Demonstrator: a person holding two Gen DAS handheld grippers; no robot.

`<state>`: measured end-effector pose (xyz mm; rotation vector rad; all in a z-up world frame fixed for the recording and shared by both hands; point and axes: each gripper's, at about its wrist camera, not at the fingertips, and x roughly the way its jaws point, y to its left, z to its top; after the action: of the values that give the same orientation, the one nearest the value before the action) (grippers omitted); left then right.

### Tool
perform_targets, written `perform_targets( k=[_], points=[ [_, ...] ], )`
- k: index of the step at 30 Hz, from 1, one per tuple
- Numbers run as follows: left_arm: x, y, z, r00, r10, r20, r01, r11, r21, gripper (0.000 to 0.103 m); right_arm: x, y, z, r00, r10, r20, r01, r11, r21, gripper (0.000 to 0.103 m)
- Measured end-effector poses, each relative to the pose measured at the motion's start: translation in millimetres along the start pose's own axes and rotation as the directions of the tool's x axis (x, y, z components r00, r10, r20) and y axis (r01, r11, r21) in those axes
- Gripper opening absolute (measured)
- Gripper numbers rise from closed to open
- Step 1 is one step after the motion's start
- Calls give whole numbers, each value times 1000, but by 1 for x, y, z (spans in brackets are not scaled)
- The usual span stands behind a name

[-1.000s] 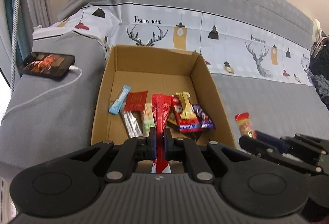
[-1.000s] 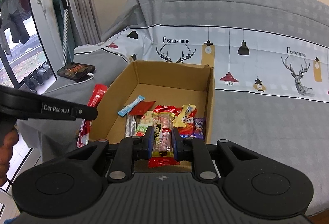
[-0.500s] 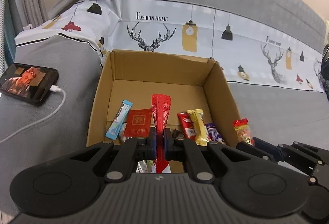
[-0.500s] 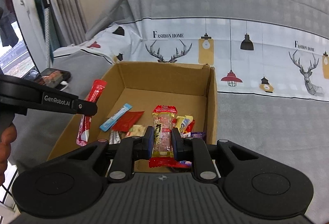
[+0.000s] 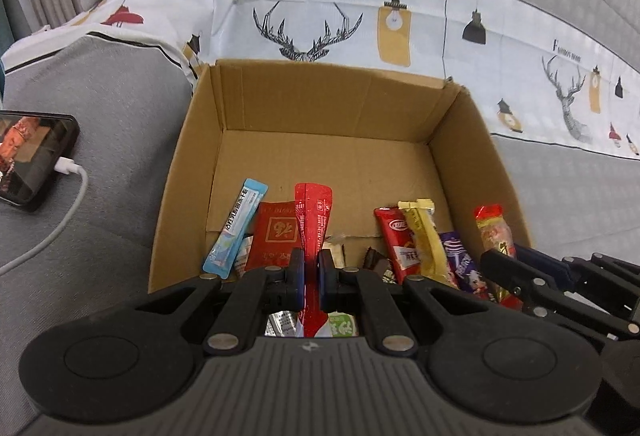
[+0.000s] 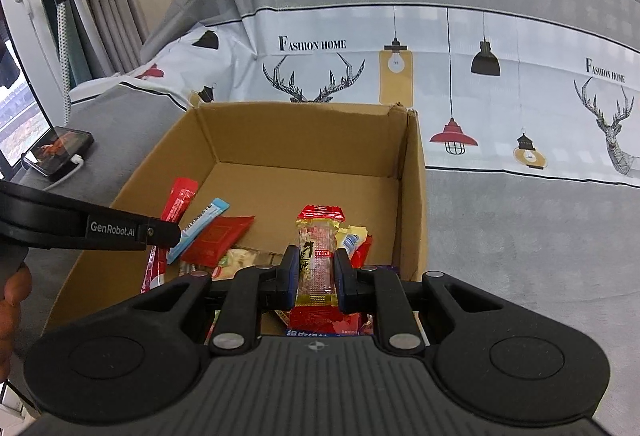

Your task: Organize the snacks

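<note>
An open cardboard box (image 5: 320,108) stands on the sofa; it also shows in the right wrist view (image 6: 304,136). Several snack packets lie along its near floor, among them a blue stick (image 5: 236,232) and a red sachet (image 5: 276,236). My left gripper (image 5: 311,264) is shut on a long red stick packet (image 5: 314,212), held over the box's near left part. My right gripper (image 6: 316,268) is shut on a clear red-ended snack bar (image 6: 318,240), held over the box's near right part. That bar also shows in the left wrist view (image 5: 494,232).
A phone (image 5: 28,156) with a lit screen and a white charging cable (image 5: 60,224) lies on the sofa arm left of the box. The sofa back with the printed cover (image 6: 480,96) rises behind the box. A window and curtains (image 6: 80,16) are at far left.
Both grippers have moved forward over the box, each still holding its packet. The box looks closer and larger in both views.
</note>
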<state>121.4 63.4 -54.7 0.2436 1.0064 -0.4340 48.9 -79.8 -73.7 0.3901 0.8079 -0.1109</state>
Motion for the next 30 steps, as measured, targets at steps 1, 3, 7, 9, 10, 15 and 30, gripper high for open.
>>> perform_targets(
  k=[1, 3, 7, 9, 10, 15, 30],
  points=[
    [3, 0, 0, 1000, 2, -4, -2, 1000, 2, 7, 2, 0, 0, 1000, -1, -2, 1, 1000, -1, 19],
    [7, 0, 1, 1000, 10, -9, -10, 1000, 8, 7, 6, -1, 1, 1000, -3, -5, 3, 1000, 0, 19],
    [15, 1, 2, 1000, 20, -22, -20, 1000, 9, 11, 11, -3, 2, 1000, -9, -7, 9, 1000, 2, 19],
    [15, 0, 2, 1000, 23, -7, -23, 1000, 17, 22, 14, -4, 3, 1000, -6, -10, 7, 1000, 4, 20],
    [13, 0, 2, 1000, 30, 7, -30, 999, 25, 56, 15, -5, 5, 1000, -6, -8, 6, 1000, 9, 29],
    [-4, 3, -2, 989, 103, 106, -106, 994, 31, 103, 6, -12, 14, 998, -53, 30, 52, 998, 36, 78],
    [-96, 1, -99, 989, 126, 81, -124, 992, -34, 103, -111, 32, -52, 998, -10, 63, 9, 1000, 11, 96]
  ],
)
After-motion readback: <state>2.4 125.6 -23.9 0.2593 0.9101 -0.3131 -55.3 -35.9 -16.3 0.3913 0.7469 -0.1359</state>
